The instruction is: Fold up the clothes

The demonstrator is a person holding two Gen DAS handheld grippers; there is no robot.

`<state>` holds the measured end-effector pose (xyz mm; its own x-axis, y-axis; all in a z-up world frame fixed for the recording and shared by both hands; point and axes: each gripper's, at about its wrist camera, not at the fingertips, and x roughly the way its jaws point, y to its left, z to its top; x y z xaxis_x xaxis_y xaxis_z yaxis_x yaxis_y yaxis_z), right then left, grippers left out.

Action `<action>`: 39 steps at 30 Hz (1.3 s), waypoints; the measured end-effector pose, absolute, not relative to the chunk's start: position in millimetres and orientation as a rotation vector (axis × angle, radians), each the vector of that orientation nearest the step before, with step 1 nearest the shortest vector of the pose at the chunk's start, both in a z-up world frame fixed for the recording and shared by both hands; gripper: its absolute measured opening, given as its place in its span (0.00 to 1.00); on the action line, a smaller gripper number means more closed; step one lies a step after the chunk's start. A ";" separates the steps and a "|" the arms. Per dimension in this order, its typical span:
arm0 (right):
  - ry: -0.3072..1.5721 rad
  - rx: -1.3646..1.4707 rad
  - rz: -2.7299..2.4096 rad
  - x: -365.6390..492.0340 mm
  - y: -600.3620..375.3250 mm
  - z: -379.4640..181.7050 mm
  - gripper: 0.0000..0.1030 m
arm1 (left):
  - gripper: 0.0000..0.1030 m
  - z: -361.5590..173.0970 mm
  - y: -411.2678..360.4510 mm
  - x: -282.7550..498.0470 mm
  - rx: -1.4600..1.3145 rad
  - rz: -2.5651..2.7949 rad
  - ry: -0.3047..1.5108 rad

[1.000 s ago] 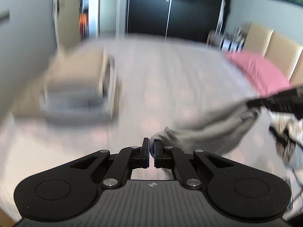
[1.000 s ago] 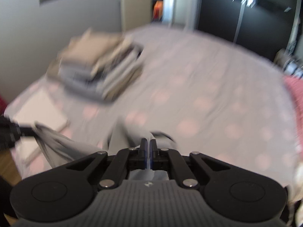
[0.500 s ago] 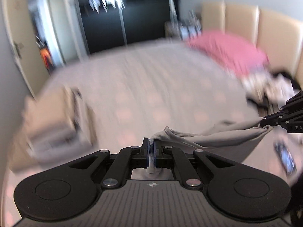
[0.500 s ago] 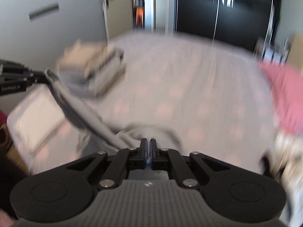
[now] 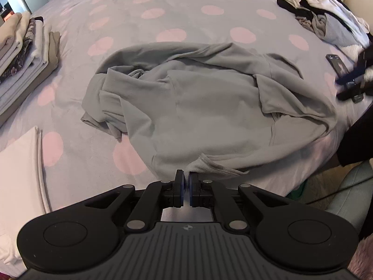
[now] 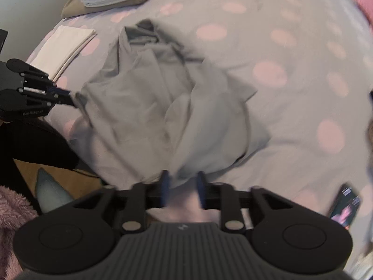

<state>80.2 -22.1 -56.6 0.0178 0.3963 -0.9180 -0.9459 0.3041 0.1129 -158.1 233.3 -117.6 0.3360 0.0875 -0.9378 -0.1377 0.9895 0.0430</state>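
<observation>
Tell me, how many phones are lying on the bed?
1. The phone lies near the bed's right edge, beside the unfolded clothes pile; more could hide under clothing.

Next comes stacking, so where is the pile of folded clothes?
In the left wrist view the pile of folded clothes sits at the far left edge of the bed, left of the grey sweatshirt, beyond a flat white folded piece.

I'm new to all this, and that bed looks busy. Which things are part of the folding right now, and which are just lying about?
In use:
- grey sweatshirt
- left gripper, shut on its hem
- right gripper, jaws opening

Lying about:
- stack of folded clothes
- white folded cloth
- unfolded laundry heap
- phone
</observation>
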 end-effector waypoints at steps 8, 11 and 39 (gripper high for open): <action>1.034 -0.672 1.201 82.5 29.9 -77.0 0.35 | 0.02 -134.3 240.4 -145.6 -0.065 0.180 1.229; 1.039 -0.677 1.228 75.7 52.9 -96.7 0.33 | 0.02 -138.5 244.4 -144.7 -0.095 0.193 1.230; 0.580 -0.139 1.010 171.9 -12.0 134.7 0.06 | 0.02 120.8 310.7 -120.5 -0.150 0.408 0.578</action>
